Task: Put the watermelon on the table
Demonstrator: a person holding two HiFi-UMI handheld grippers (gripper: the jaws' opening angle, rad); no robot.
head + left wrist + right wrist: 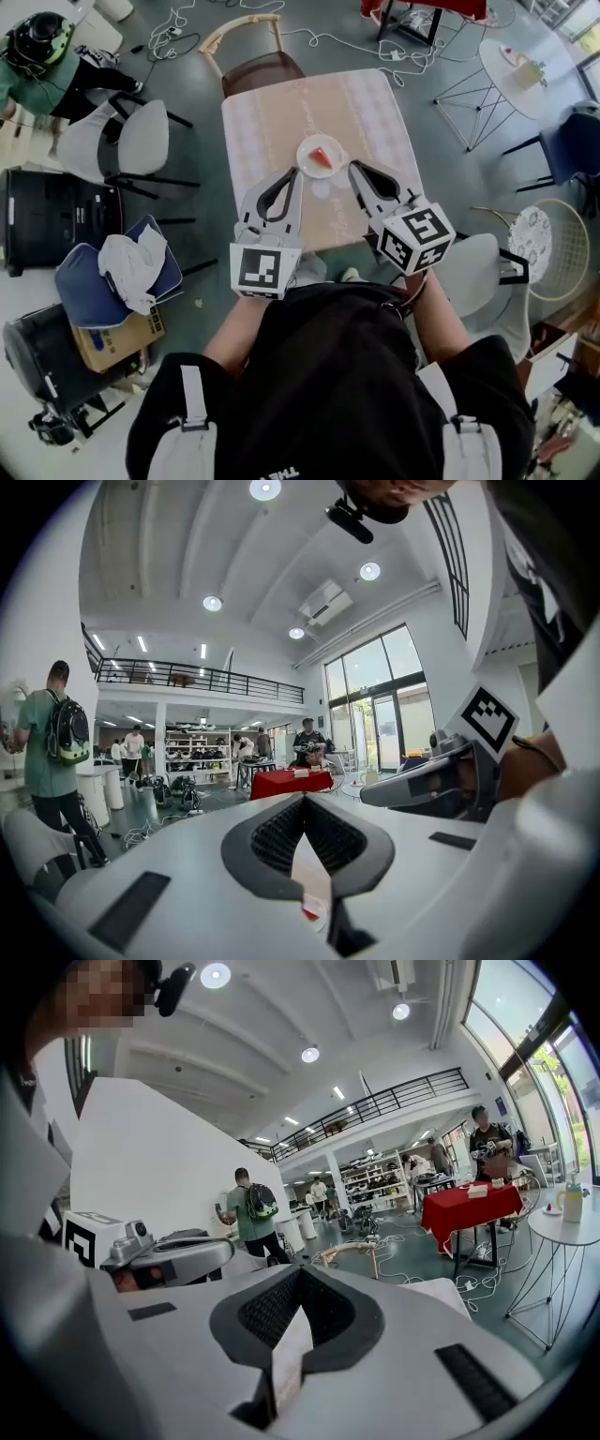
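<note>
A wedge of watermelon (322, 157) sits on a small white plate (304, 147) near the front edge of a pale patterned table (272, 108). The left gripper (293, 174) and right gripper (355, 168) are held close on either side of the plate, both with jaws closed and empty.

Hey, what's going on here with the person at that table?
A person at the table holds a claw in each hand. A watermelon slice sits on a small white plate on the tabletop. The left claw and right claw point toward the plate from the near side, one on each side of it. Both are shut and hold nothing, so the watermelon already looks set down.
</note>
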